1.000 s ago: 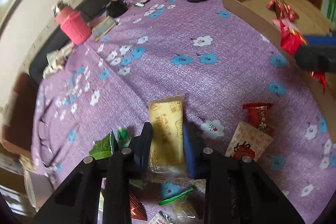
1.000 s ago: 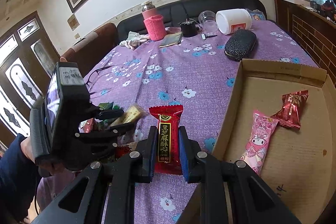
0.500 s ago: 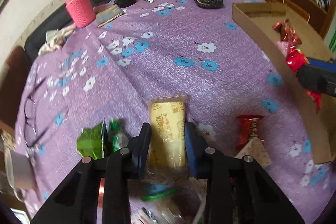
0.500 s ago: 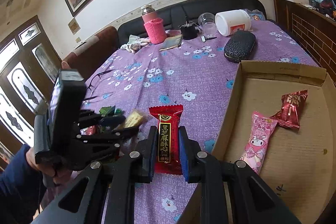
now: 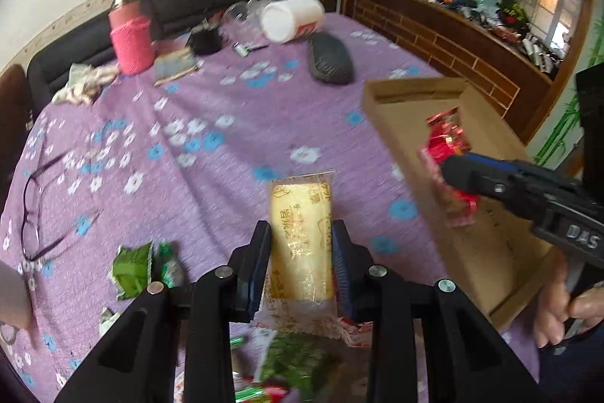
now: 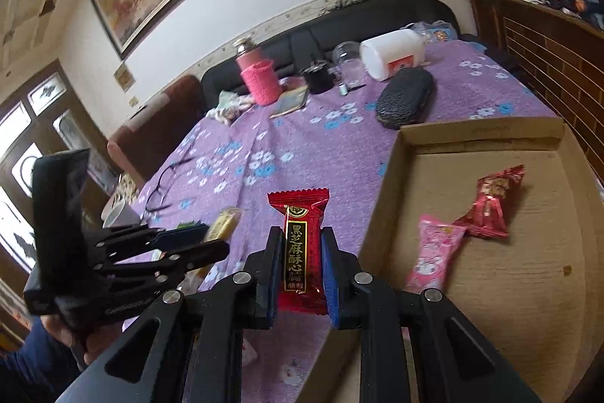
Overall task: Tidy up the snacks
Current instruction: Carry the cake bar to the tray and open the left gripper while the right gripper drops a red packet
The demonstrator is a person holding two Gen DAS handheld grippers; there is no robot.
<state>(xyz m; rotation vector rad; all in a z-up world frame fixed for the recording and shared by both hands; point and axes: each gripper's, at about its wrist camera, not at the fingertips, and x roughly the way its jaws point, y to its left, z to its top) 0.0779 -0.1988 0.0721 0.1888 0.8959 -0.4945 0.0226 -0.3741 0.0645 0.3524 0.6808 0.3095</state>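
Two snacks are off the table now, one in each tool. My left gripper (image 5: 301, 244) pinches the yellow pack (image 5: 301, 244); a second ago it sat low among the loose wrappers, and it has since risen and swung toward the box (image 5: 400, 131). My right gripper (image 6: 301, 261) is clamped on the red bar (image 6: 300, 252) and has barely moved, hanging just beside the box's near wall. Inside the box lie a pink pack (image 6: 434, 253) and a red candy (image 6: 490, 203). I judge both loads are ready to drop in, red bar first. Green wrappers (image 5: 132, 269) remain on the purple cloth (image 5: 234, 123).
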